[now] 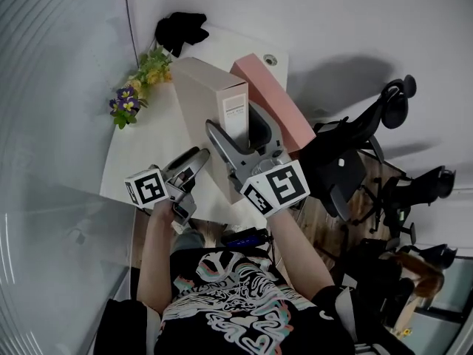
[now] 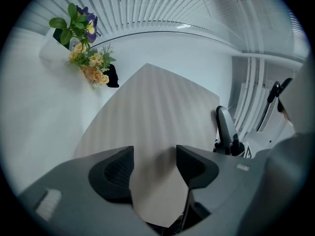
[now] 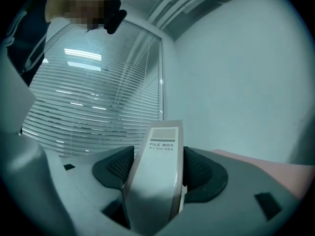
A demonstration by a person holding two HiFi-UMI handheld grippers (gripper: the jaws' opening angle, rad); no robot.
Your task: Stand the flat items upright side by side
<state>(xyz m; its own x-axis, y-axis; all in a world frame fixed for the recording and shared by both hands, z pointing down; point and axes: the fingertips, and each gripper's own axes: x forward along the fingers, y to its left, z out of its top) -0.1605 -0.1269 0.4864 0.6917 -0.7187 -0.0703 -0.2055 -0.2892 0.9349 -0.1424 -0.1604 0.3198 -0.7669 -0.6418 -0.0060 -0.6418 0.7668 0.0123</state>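
A beige file box (image 1: 207, 98) stands tilted on the white table (image 1: 148, 146), its labelled spine toward me. My right gripper (image 1: 233, 120) is shut on that spine; in the right gripper view both pads press the sides of the spine (image 3: 157, 181). A pink file box (image 1: 270, 98) stands just to its right, and its edge (image 3: 275, 163) shows beside the right jaw. My left gripper (image 1: 198, 161) sits low against the beige box's broad left side (image 2: 157, 117), jaws apart, with the near corner of that face showing in the gap (image 2: 154, 163); I see no pad pressing on it.
A bunch of flowers (image 1: 137, 87) lies at the table's far left, a black object (image 1: 181, 29) at the far edge. Office chairs (image 1: 355, 161) crowd the floor to the right. Window blinds (image 2: 162, 9) run behind the table.
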